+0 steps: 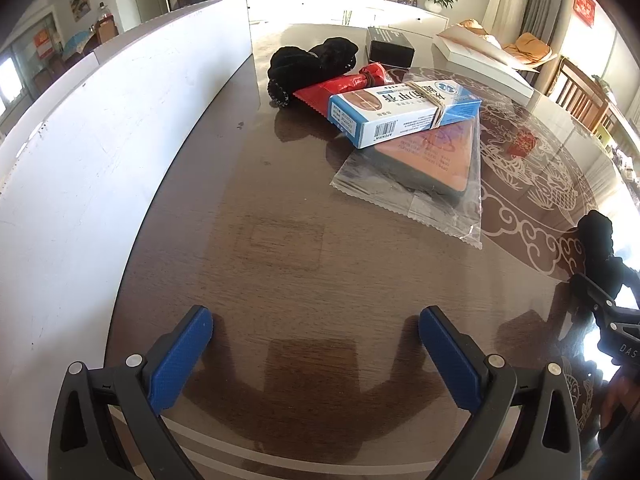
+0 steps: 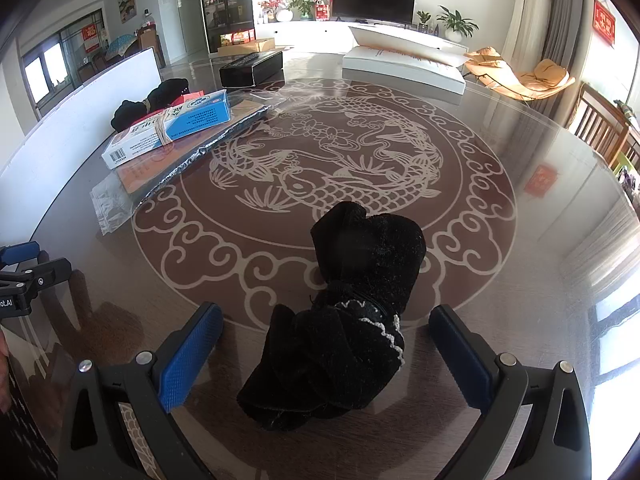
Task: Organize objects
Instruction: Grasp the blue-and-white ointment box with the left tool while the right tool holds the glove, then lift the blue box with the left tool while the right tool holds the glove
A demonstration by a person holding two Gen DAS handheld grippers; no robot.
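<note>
Clutter sits heaped at the left: a blue-and-white box (image 2: 170,128) atop a bagged flat pack (image 2: 176,164). Left gripper (image 1: 316,332) hangs spread over bare table (image 1: 280,240). Right gripper (image 2: 326,340) gapes around a black cloth bundle (image 2: 344,312), touching nothing; closing on it seems next.

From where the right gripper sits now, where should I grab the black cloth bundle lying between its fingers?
Take the black cloth bundle at its cinched waist, where the white-stitched band pinches it narrow, coming straight down from above. The right gripper is open and already straddles that spot; both lobes bulge wider, so the waist likely gives the firmest pinch.
</note>
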